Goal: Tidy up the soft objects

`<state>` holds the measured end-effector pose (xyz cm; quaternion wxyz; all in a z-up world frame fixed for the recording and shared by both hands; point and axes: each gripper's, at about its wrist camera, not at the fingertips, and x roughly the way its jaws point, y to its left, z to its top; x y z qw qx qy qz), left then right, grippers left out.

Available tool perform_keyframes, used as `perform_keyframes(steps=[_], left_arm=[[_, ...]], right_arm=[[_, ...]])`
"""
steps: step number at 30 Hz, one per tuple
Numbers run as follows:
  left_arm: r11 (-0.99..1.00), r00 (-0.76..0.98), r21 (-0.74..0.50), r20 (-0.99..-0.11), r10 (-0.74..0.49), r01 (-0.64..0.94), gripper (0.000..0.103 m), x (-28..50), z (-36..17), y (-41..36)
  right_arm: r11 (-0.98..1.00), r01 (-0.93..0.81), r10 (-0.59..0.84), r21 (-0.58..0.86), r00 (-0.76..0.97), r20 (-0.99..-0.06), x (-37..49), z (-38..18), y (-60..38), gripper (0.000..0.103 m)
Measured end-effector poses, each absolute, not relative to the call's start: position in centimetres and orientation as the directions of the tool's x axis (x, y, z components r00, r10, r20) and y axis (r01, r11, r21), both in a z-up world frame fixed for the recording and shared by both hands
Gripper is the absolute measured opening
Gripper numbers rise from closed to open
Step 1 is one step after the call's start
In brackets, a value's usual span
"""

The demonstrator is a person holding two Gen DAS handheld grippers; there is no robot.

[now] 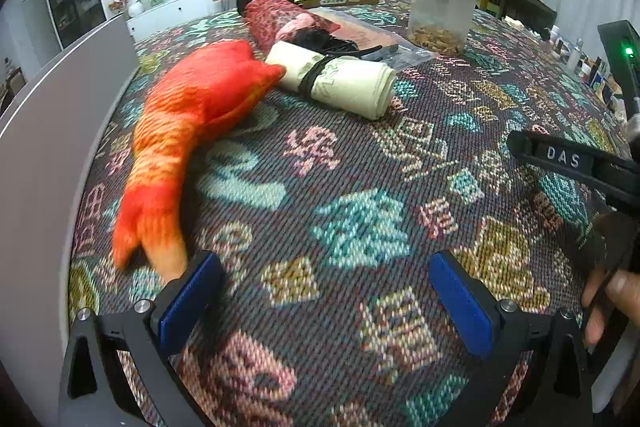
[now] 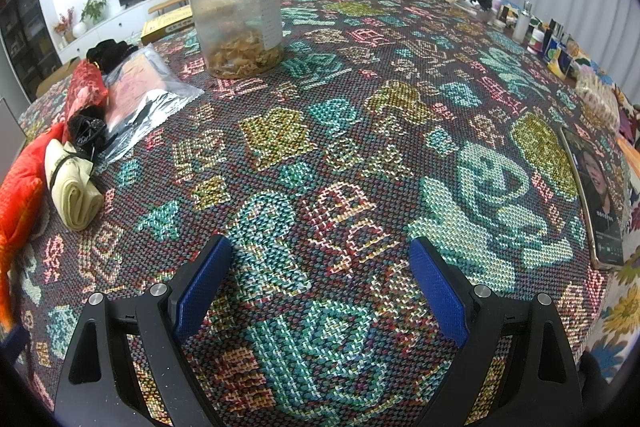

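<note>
Claws both gape wide and empty: left claw (image 1: 324, 291), right claw (image 2: 320, 279). I'd slide left onto the orange plush fish (image 1: 188, 131), pinching its tail.

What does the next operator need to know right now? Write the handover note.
Left gripper: open, empty, low over the patterned tablecloth, beside the tail of the orange plush fish.
Right gripper: open, empty, over bare cloth.
Soft things lie on the left side: the fish, a cream rolled cloth tied with a black band and touching the fish's head, and a red fabric bundle behind them, next to a clear plastic bag.
Done: nothing visibly sorted.
Left: pick up and arrange every soft item, probably the fish first.
</note>
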<state>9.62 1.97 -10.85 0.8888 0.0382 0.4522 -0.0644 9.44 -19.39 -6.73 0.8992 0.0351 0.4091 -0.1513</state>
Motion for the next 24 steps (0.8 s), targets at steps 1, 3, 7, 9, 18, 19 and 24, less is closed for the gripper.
perform_keyframes(steps=[1, 3, 7, 9, 18, 19, 24], left_arm=[[0.99, 0.583, 0.008, -0.809, -0.077, 0.142, 0.103, 9.4, -10.9, 2.0], [0.991, 0.578, 0.006, -0.813, -0.071, 0.13, 0.103, 9.1, -10.9, 2.2], [0.992, 0.574, 0.004, -0.816, -0.07, 0.126, 0.103, 8.5, -11.0, 2.4], [0.991, 0.566, 0.001, -0.821, -0.077, 0.137, 0.103, 8.4, -11.0, 2.6], [0.978, 0.498, -0.015, -0.859, -0.119, 0.208, 0.103, 8.0, -10.3, 4.3], [0.983, 0.51, -0.014, -0.854, -0.108, 0.183, 0.103, 8.1, -9.7, 4.8], [0.995, 0.618, -0.031, -0.782, -0.083, 0.094, 0.103, 11.9, -4.6, 7.4]], right_arm=[[0.952, 0.301, -0.243, -0.061, 0.62, -0.746, 9.4, -6.7, -19.4, 0.093], [0.952, 0.301, -0.243, -0.061, 0.62, -0.746, 9.4, -6.7, -19.4, 0.093], [0.952, 0.301, -0.244, -0.061, 0.619, -0.746, 9.4, -6.7, -19.4, 0.093], [0.952, 0.301, -0.243, -0.06, 0.619, -0.746, 9.4, -6.7, -19.4, 0.093], [0.952, 0.301, -0.244, -0.06, 0.619, -0.746, 9.4, -6.8, -19.4, 0.093], [0.952, 0.301, -0.244, -0.06, 0.619, -0.746, 9.4, -6.7, -19.4, 0.093], [0.951, 0.302, -0.244, -0.06, 0.619, -0.746, 9.4, -6.8, -19.4, 0.093]])
